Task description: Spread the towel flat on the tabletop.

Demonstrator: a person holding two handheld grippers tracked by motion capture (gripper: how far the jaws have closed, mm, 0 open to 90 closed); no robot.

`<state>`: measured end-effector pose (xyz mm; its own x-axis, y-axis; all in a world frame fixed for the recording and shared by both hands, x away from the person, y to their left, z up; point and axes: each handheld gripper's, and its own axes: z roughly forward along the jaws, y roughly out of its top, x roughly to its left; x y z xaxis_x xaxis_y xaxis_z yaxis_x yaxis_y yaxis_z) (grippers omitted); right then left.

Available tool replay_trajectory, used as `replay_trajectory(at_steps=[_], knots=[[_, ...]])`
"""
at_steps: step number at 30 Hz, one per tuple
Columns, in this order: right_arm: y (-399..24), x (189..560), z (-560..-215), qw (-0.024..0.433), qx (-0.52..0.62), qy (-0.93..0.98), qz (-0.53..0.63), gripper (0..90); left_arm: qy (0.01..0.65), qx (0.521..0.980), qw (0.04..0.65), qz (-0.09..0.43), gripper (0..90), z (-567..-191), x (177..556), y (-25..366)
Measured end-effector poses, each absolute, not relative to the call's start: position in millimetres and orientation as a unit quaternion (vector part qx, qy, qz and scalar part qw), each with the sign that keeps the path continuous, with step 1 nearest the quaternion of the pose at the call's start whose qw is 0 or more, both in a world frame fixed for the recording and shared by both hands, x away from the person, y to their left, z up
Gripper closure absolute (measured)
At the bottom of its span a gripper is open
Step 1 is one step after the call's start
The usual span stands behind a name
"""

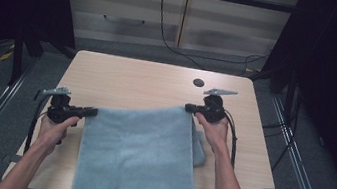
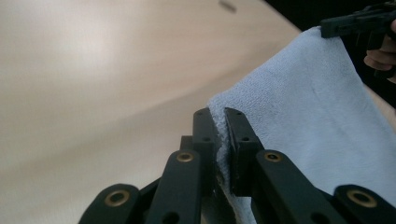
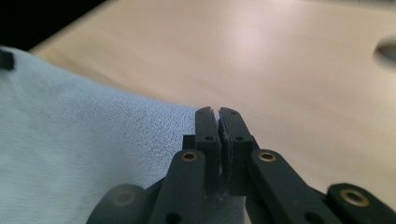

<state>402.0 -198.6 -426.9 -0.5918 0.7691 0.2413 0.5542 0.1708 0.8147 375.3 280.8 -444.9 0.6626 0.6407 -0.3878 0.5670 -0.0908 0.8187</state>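
Both hands are out over the worktop [image 1: 124, 75], and a pale blue towel [image 1: 139, 158] hangs between them, its far edge lifted and the rest running down toward six o'clock, off the near rim. The left gripper [image 1: 92, 111] has the far corner at about nine o'clock; in the left gripper view its fingers [image 2: 208, 135] are pinched nearly together with a ridge of terry cloth squeezed between the pads. The right gripper [image 1: 188, 108] has the other far corner at about two o'clock, and in the right gripper view its fingers [image 3: 206, 128] sit just as tight, a thin sliver of towel [image 3: 84, 154] showing in the slit.

This cloth looks soft and limp: it sags between the two grips and bunches under the right wrist, so I'd say it will not hold any shape by itself. Light, not fragile, and the nap should give the pads good bite, so slipping seems unlikely. The corners are the right place to hold it. Keep them well apart and the edge stays taut; let them drift together and the middle will droop and crumple.
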Motion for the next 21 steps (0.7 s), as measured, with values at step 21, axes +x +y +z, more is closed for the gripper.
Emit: replay_trajectory(at_steps=[21], knots=[[-234,158,-437,0.087,0.365,0.765,0.523,85.2,0.273,0.796,0.539,-0.035,80.4,-447,199,284]])
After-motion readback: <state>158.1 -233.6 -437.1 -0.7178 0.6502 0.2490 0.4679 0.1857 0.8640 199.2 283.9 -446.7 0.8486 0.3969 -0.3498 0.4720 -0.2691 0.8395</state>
